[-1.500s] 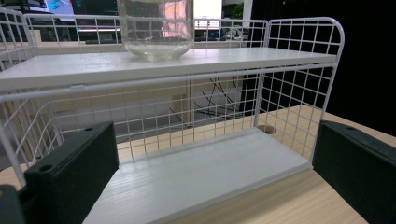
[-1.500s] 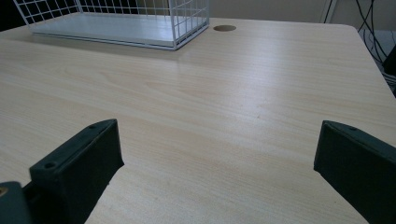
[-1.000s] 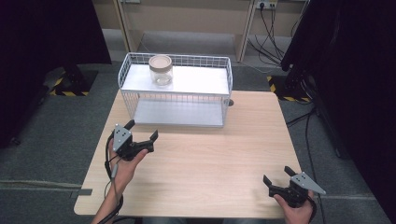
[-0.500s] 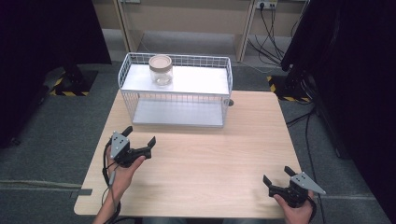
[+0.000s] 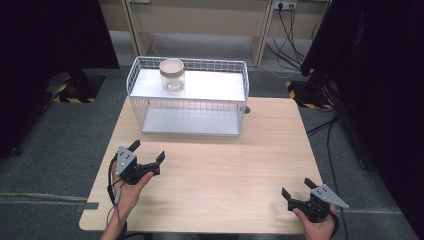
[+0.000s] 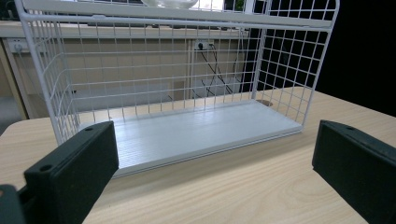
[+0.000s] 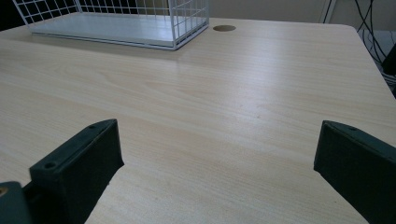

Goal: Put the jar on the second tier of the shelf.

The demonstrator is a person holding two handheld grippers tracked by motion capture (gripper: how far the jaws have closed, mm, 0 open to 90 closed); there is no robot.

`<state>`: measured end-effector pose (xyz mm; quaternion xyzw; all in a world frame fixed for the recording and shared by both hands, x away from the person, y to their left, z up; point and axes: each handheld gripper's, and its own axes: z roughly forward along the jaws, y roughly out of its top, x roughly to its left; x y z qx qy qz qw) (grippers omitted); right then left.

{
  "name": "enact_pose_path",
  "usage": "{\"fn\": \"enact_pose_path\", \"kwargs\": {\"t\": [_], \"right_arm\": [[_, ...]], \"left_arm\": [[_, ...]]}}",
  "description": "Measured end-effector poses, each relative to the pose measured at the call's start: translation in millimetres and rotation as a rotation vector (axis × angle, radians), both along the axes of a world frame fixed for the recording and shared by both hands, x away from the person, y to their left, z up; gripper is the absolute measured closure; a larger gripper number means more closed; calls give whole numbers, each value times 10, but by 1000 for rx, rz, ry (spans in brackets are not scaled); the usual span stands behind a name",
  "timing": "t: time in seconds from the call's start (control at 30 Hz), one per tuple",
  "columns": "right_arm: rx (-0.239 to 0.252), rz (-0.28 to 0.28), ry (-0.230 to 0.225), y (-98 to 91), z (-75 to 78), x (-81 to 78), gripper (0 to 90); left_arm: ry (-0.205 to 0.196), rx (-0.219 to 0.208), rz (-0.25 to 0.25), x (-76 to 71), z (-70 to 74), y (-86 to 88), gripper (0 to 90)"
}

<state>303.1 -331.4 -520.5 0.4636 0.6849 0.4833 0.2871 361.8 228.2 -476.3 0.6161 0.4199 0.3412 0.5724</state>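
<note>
A white wire rack (image 5: 189,117) with two shelves stands at the back of the wooden table (image 5: 225,165). A clear glass jar (image 5: 172,75) with a tan lid sits on the rack's top shelf, toward its left. My left gripper (image 5: 147,151) is open above the table's front left, pointing at the rack, nothing between its jaws. In the left gripper view the rack (image 6: 187,130) is close ahead and its lower shelf is bare. My right gripper (image 5: 296,189) is open at the front right corner, held low over bare wood, with the rack (image 7: 140,28) far off.
A round cable hole (image 5: 246,109) lies in the table just right of the rack. Cables (image 5: 285,30) and wooden furniture stand on the floor behind the table. Black curtains hang at both sides.
My left gripper has drawn back toward the table's front edge, away from the rack. The right gripper has stayed in place.
</note>
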Motion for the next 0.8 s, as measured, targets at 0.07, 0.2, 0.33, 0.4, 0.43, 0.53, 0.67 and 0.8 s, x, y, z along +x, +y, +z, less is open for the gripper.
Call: {"fn": "enact_pose_path", "kwargs": {"t": [0.07, 0.2, 0.33, 0.4, 0.43, 0.53, 0.67, 0.8], "right_arm": [[-1, 0, 0, 1, 0, 1, 12], [0, 1, 0, 0, 0, 1, 12], [0, 1, 0, 0, 0, 1, 12], [-1, 1, 0, 1, 0, 0, 12], [0, 1, 0, 0, 0, 1, 12], [1, 0, 0, -1, 0, 0, 12], [0, 0, 0, 0, 0, 1, 12], [2, 1, 1, -1, 0, 2, 11]], "left_arm": [[3, 2, -1, -15, -14, 3, 0], [9, 5, -2, -50, -48, 13, 0], [11, 2, 1, -77, -69, 28, 0], [13, -3, 2, -106, -83, 35, 0], [14, 1, 1, -118, -85, 38, 0], [13, 3, -1, -149, -99, 45, 0], [21, 4, 0, -196, -136, 71, 0], [32, 6, -1, -258, -187, 101, 0]]}}
